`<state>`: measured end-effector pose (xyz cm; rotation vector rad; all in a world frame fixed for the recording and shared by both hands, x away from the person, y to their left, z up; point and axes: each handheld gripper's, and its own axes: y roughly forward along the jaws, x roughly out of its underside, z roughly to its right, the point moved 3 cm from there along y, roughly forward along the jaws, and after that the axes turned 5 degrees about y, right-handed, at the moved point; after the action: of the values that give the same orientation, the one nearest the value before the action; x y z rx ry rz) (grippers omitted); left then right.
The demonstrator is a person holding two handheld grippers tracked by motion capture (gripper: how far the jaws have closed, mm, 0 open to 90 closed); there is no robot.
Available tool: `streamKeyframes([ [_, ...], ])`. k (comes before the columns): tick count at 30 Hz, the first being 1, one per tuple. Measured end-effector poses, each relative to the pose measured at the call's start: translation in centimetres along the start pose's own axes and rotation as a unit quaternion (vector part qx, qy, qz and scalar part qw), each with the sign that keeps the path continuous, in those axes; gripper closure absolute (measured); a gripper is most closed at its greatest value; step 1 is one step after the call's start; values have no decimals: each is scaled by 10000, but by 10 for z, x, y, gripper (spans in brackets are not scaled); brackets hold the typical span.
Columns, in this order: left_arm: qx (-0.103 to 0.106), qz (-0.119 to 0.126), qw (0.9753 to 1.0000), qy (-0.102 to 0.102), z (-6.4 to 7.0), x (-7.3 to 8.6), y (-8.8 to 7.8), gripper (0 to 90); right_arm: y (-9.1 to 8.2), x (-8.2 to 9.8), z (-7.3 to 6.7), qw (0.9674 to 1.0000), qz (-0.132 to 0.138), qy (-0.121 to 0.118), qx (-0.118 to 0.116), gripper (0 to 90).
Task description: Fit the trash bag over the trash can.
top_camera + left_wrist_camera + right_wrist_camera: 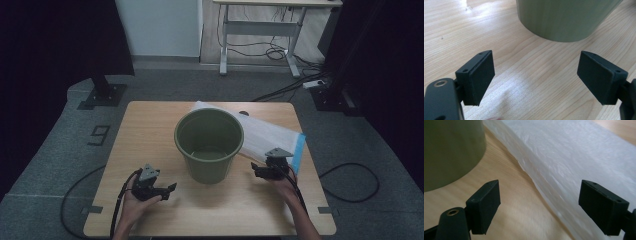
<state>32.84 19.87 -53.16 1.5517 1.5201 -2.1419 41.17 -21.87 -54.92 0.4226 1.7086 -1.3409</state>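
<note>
While both jaws gape with nothing held, the left gripper (161,191) and right gripper (263,170) flank the empty green bucket (209,142) mid-table (150,130); a white plastic bag (270,135) lies behind, over grey carpet (60,145).

Setting: a lab or recording studio, probably. Small wooden table (150,120) on grey carpet (60,150); black curtains (50,40) at both sides; stand base (102,95) bolted to a floor plate; loose cables (280,52) and a power strip (314,84); height-adjustable desk (260,25) behind; tape marks on the floor.
</note>
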Motion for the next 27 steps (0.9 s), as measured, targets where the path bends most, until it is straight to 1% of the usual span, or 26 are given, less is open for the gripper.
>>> streamKeyframes([
  [2, 2, -21, 10000, -5, -1, 1, 0, 144, 13, -4, 0, 9999, -86, -48, 51, 178],
  [3, 31, 19, 10000, -66, -1, 2, 0, 144, 18, -5, 1, 9998, -100, -85, 127, 192],
  [4, 31, 19, 10000, -66, -1, 2, 0, 149, 18, -5, 1, 9998, -100, -85, 127, 192],
  [5, 70, 86, 9999, -116, -2, 3, -1, 151, 29, -8, 3, 9998, -51, -5, 182, 225],
  [6, 78, 102, 9998, -142, -3, 4, -1, 151, 29, -8, 3, 9998, -51, -5, 182, 225],
  [7, -16, 59, 9999, -139, -4, 7, -1, 150, 35, -9, 6, 9999, -17, -21, 158, 281],
  [8, -16, 59, 9999, -139, -4, 7, -1, 151, 37, -8, 7, 9998, -34, -28, 174, 292],
  [9, -62, 56, 9999, -142, -5, 7, -1, 151, 41, -6, 11, 9998, -86, 44, 144, 307],
  [10, -63, 74, 9998, -166, -5, 7, -2, 151, 43, -5, 13, 9997, -166, 131, 152, 351],
  [11, -79, 90, 9998, -181, -6, 7, -2, 151, 43, -5, 13, 9997, -166, 131, 152, 351],
  [12, -105, 98, 9997, -203, -7, 7, -3, 151, 43, -5, 16, 9995, -116, 188, 225, 424],
  [13, -106, 145, 9995, -256, -7, 7, -4, 151, 42, -5, 20, 9989, -232, 195, 368, 549],
  [14, -80, 165, 9994, -283, -7, 7, -4, 151, 42, -4, 22, 9988, -232, 304, 320, 612],
  [15, -47, 180, 9994, -309, -7, 7, -5, 151, 41, -4, 24, 9987, -244, 394, 202, 691],
  [17, 92, 270, 9989, -380, -6, 7, -6, 153, 36, -1, 28, 9985, -292, 405, 205, 790],
  [18, 92, 270, 9989, -380, -6, 7, -6, 152, 32, 1, 29, 9984, -343, 373, 233, 830],
  [19, 114, 326, 9984, -437, -6, 7, -8, 153, 26, 3, 29, 9987, -296, 265, 328, 863],
  [20, 114, 326, 9984, -437, -6, 7, -8, 154, 26, 3, 29, 9987, -296, 265, 328, 863],
  [21, 115, 343, 9983, -462, -7, 8, -9, 155, 11, 11, 30, 9989, -188, 181, 397, 883],
  [22, 132, 343, 9981, -490, -7, 9, -9, 155, 2, 15, 29, 9991, -142, 170, 361, 884],
  [24, 126, 312, 9982, -500, -8, 10, -9, 155, -15, 26, 29, 9992, -96, 84, 383, 884],
  [26, 99, 273, 9983, -497, -8, 11, -10, 155, -31, 38, 31, 9994, -59, 127, 331, 884],
  [27, 92, 276, 9983, -496, -8, 11, -10, 155, -39, 44, 32, 9993, -50, 104, 345, 884],
])
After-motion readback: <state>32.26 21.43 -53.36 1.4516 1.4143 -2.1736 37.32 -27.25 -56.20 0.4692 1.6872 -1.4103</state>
